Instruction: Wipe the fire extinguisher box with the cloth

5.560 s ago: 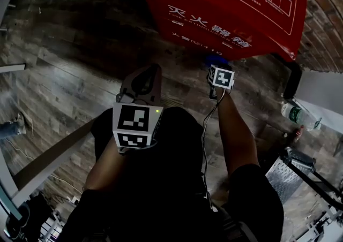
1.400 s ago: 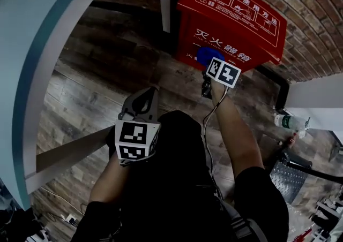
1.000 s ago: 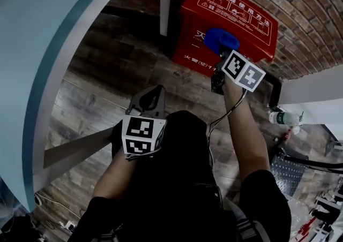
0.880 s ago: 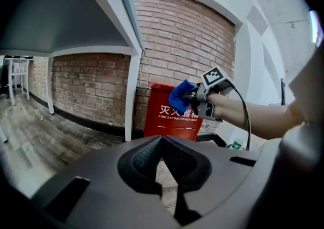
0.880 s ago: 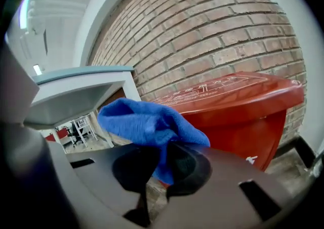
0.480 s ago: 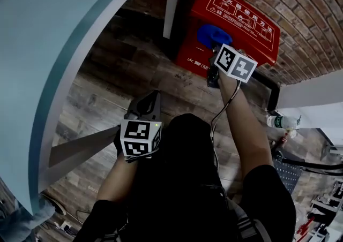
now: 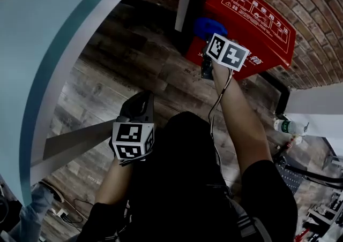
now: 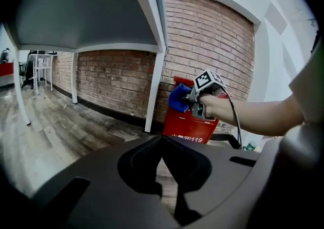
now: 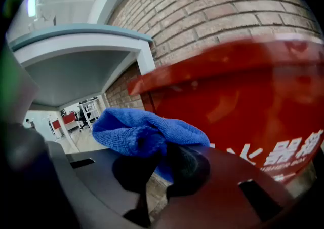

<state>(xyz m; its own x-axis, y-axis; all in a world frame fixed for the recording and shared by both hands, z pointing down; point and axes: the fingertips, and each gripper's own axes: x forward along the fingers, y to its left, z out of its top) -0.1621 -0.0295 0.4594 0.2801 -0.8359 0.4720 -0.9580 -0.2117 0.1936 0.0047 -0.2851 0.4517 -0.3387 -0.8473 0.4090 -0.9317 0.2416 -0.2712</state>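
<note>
Right gripper view: the right gripper (image 9: 161,164) clenches the blue cloth (image 9: 136,131) by the fire extinguisher box (image 9: 243,101). The left gripper (image 8: 163,147) is closed; empty.

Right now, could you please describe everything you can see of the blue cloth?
The blue cloth looks like soft, nubby microfibre, bunched into a rounded wad with folds. The right tongs are shut on its lower part, so most of it bulges up and to the left beyond them. It is held off the floor at the upper left corner of the red fire extinguisher box. Whether it actually presses on the box is unclear.
</note>
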